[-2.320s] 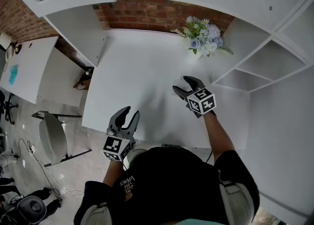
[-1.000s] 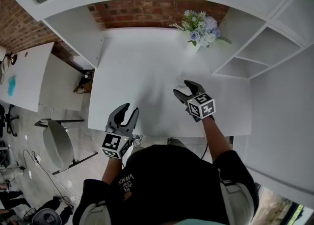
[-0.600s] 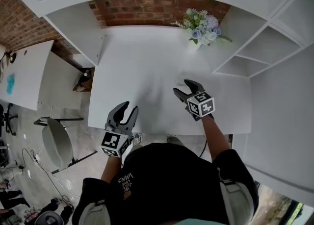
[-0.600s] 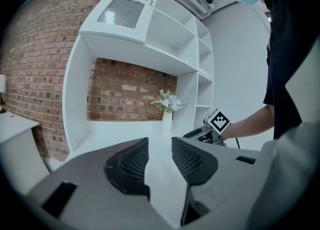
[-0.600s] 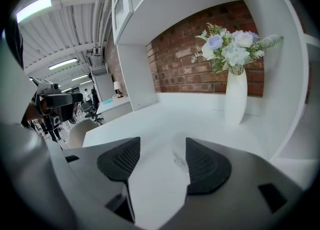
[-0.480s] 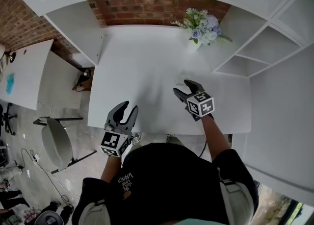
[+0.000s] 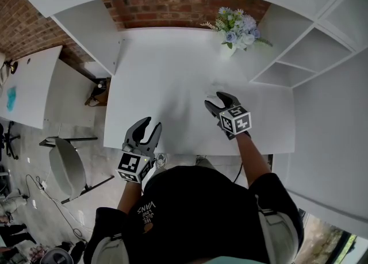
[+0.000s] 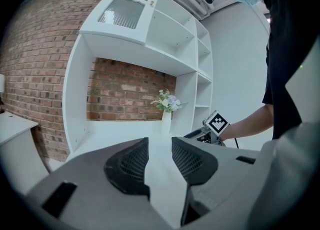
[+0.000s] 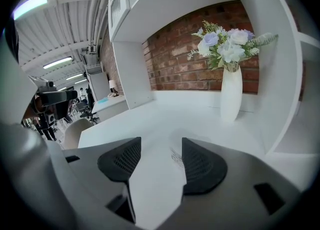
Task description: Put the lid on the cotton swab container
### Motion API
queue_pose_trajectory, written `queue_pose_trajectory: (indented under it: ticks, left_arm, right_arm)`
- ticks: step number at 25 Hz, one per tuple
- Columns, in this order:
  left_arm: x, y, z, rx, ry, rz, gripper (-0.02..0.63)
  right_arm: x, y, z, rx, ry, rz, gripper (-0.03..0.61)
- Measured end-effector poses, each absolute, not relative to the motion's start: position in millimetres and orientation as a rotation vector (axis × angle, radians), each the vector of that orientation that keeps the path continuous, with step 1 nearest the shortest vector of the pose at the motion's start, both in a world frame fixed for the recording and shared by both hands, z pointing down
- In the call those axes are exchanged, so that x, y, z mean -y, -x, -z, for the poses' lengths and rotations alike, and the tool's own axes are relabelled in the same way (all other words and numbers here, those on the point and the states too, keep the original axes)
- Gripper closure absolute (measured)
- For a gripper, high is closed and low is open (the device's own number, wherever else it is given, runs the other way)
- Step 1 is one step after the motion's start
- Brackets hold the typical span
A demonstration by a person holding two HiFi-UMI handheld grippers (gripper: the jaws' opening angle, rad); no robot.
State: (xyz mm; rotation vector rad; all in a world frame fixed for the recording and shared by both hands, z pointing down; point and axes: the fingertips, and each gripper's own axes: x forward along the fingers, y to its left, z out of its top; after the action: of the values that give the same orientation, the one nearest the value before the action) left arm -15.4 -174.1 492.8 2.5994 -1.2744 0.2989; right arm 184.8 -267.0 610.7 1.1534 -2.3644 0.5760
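Note:
A small clear item (image 9: 176, 157), faint against the white table, lies just ahead of my right gripper (image 9: 159, 158), close to its right jaw; I cannot tell whether it is the container or the lid. From the head view it is only a pale smudge (image 7: 214, 90) beyond the right gripper (image 7: 216, 103), which is open with nothing between its jaws. My left gripper (image 7: 146, 128) hovers open and empty over the table's front edge. The left gripper view shows its empty jaws (image 8: 160, 160) and the right gripper (image 8: 209, 130) farther off to the right.
A white vase of flowers (image 7: 234, 33) stands at the table's back right, also seen as a vase (image 9: 230, 92) in the right gripper view. White shelving (image 7: 310, 56) flanks the white table (image 7: 167, 79) against a brick wall. A chair (image 7: 63, 165) stands on the floor to the left.
Both grippers stay open and almost still. The right gripper has edged slightly forward towards the clear item; the left one has hardly shifted.

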Motion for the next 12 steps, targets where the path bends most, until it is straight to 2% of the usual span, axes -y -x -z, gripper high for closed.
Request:
queue_pose_trajectory:
  ticks: [6, 12]
  left_arm:
    - [175.2, 15.6, -491.8, 1.262, -2.609, -0.298, 0.489]
    - [177.8, 14.8, -492.7, 1.251, -2.614, -0.294, 0.489]
  right_arm:
    - [271.3, -193.2, -613.8, 2.32, -1.239, -0.585, 0.399]
    - [273.5, -196.2, -614.1, 2.31, -1.275, -0.574, 0.43]
